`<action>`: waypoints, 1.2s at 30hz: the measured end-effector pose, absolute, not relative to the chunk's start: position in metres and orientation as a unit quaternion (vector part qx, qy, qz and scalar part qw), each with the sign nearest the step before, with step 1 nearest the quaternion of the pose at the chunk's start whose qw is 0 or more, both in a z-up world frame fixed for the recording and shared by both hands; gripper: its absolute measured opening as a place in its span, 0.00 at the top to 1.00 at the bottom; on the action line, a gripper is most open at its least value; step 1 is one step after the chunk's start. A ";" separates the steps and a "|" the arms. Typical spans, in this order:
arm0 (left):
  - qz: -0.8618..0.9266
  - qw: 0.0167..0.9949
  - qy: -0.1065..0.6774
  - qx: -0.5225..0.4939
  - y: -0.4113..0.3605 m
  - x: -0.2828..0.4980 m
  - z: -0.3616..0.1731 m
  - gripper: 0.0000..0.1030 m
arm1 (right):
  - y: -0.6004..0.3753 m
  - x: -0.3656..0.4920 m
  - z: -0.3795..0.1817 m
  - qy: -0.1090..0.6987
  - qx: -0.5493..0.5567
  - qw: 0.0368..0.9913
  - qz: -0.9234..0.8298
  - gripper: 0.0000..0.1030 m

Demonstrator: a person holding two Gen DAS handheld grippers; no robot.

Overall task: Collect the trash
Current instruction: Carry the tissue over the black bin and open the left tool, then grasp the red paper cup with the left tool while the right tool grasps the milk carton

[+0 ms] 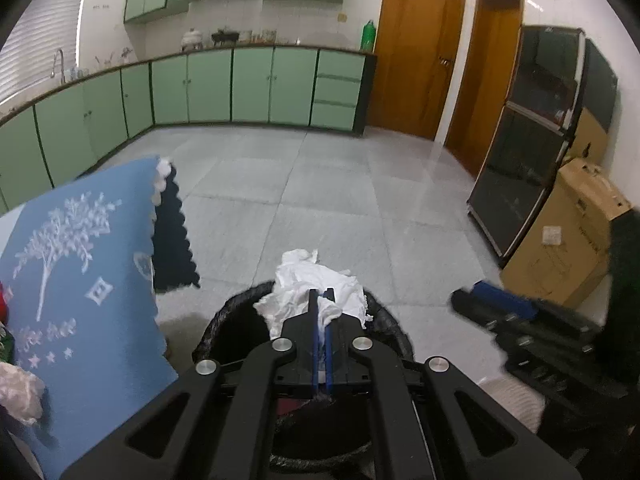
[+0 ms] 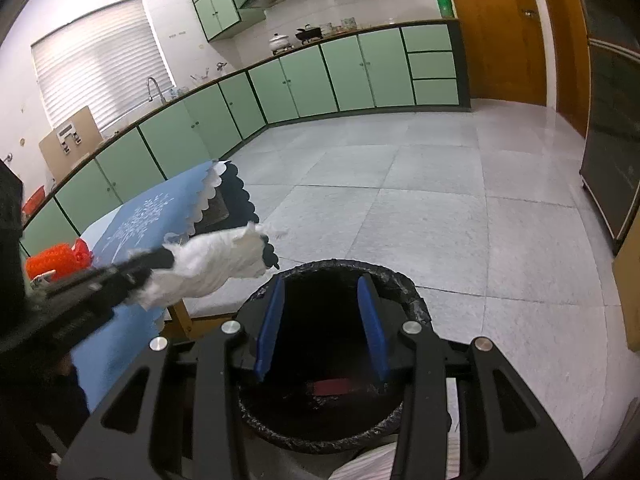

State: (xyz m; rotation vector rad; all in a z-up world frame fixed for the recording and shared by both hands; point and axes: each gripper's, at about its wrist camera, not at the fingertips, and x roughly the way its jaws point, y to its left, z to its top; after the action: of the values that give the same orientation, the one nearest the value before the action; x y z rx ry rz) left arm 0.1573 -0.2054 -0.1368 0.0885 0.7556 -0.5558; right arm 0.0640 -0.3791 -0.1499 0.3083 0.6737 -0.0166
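1. A round trash bin (image 2: 416, 304) lined with a black bag stands on the tiled floor at the lower centre of both views, just beside the draped surface (image 1: 80, 280).
2. Inside the bin, in the right wrist view, a flat dark red item (image 2: 332, 387) lies at the bottom; what it is cannot be told. The rest of the inside is dark.
3. The left gripper (image 1: 323, 294) has its jaws clenched on a crumpled white tissue (image 1: 312, 280), held above the bin's rim at the lower centre of the left wrist view. In the right wrist view the same tissue (image 2: 212, 264) shows at centre left, left of the bin's mouth.
4. The right gripper (image 2: 322, 284) hangs over the bin's mouth, its jaws parted with nothing between the blue pads (image 2: 372, 320).
5. A blue cloth with a white tree print covers the surface at the left; an orange mesh item (image 2: 56, 258) rests on it.
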 end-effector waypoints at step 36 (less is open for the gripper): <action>-0.056 0.944 0.325 0.020 0.018 0.085 -0.082 0.30 | -0.210 0.071 -0.091 0.297 0.096 0.939 0.142 0.16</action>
State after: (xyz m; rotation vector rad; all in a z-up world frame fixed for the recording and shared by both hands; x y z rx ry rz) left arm 0.0855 0.0181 -0.0818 0.0411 0.6633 -0.1144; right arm 0.0707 -0.2104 -0.0909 0.1966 0.6063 0.2896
